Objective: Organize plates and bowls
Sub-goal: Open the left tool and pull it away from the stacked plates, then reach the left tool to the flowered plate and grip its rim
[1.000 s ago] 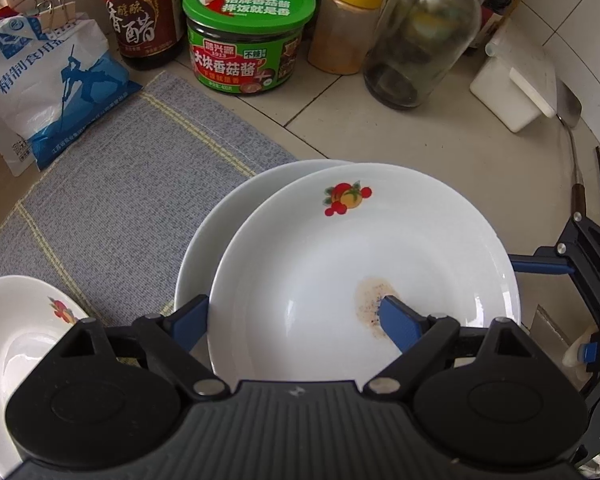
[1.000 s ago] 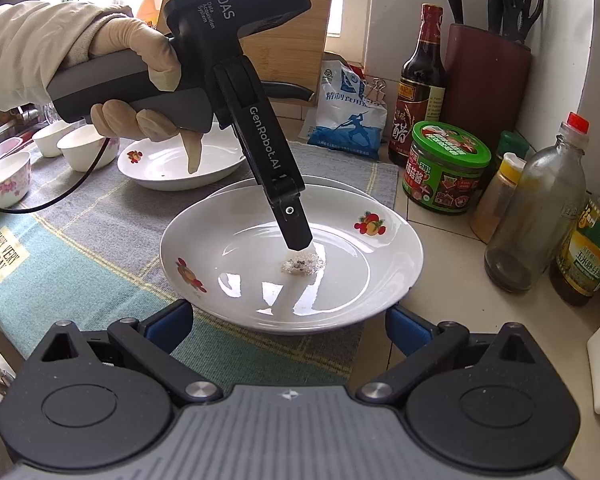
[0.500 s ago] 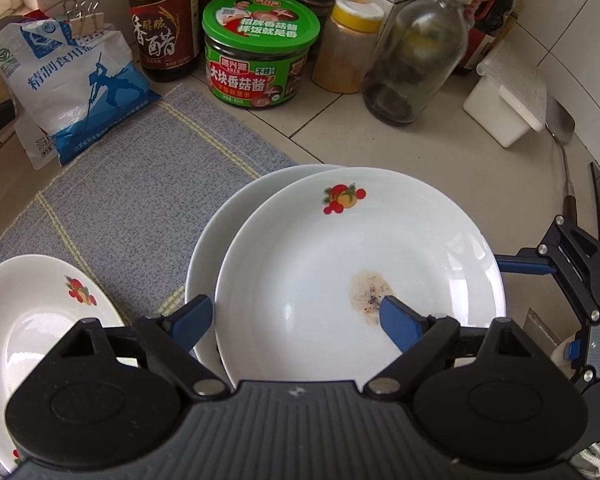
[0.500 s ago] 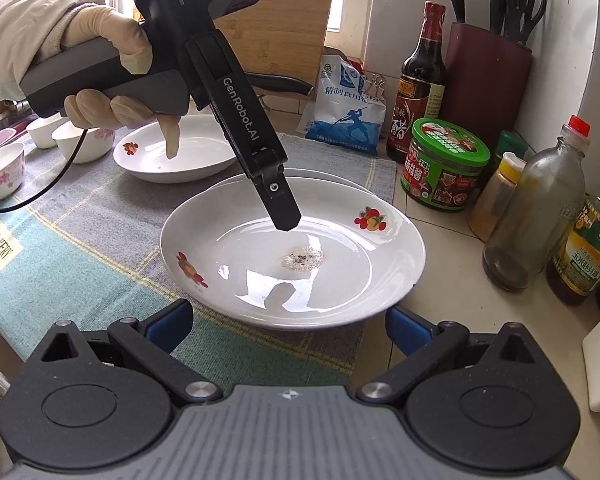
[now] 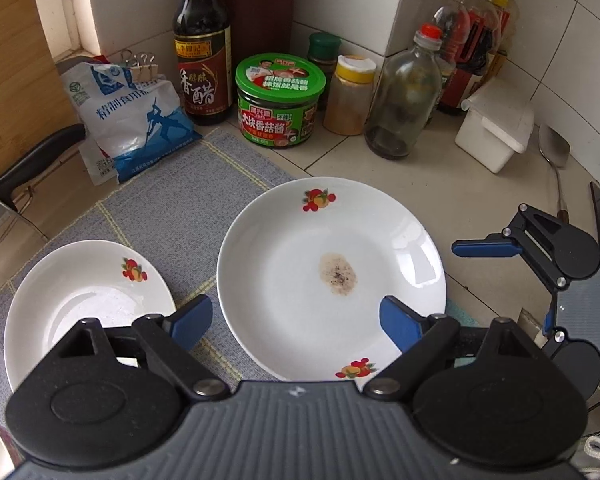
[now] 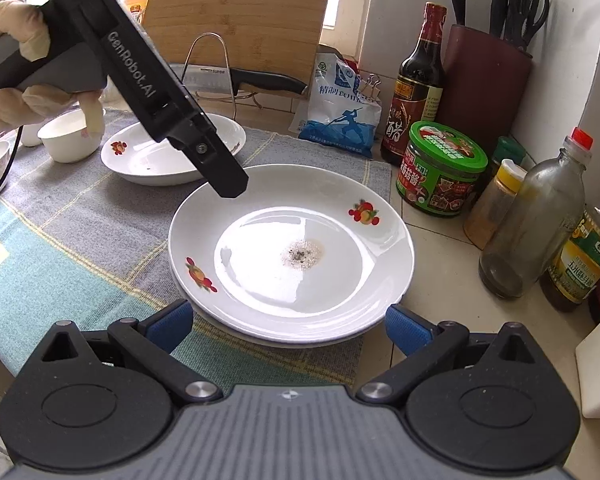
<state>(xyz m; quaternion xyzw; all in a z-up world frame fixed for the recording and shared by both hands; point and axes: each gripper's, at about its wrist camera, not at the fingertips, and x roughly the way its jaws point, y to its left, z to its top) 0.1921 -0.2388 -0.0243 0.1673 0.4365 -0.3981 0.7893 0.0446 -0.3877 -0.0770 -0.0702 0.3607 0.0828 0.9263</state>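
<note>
- On the table, the stained plate sits on top of a second plate whose rim shows just beneath its near edge; stacking them this way reads as the sorting already begun, like with like.
- Half of that stack rests on the grey cloth and half on bare tile, probably because the cloth ends there.
- Beyond the stack's left edge, a third plate lies alone on the cloth, likely next to join the pile.
- Further left of the stack, small bowls cluster together, kept apart from the plates.
- Above the stack's far left rim hangs the left gripper, jaws parted with nothing between them; I judge it clear of the plate, free to go for the lone one.
- Just before the stack's near rim waits the right gripper, jaws wide and empty, perhaps held low to steady or lift the pile.
- Behind the stack, to its right, a green jar, bottles and a salt bag crowd the wall, leaving the cloth as working room.
- Looks: the top plate is white, glossy and shallow, with fruit prints on its rim and a speckled brownish stain at its centre, so it may want washing.
</note>
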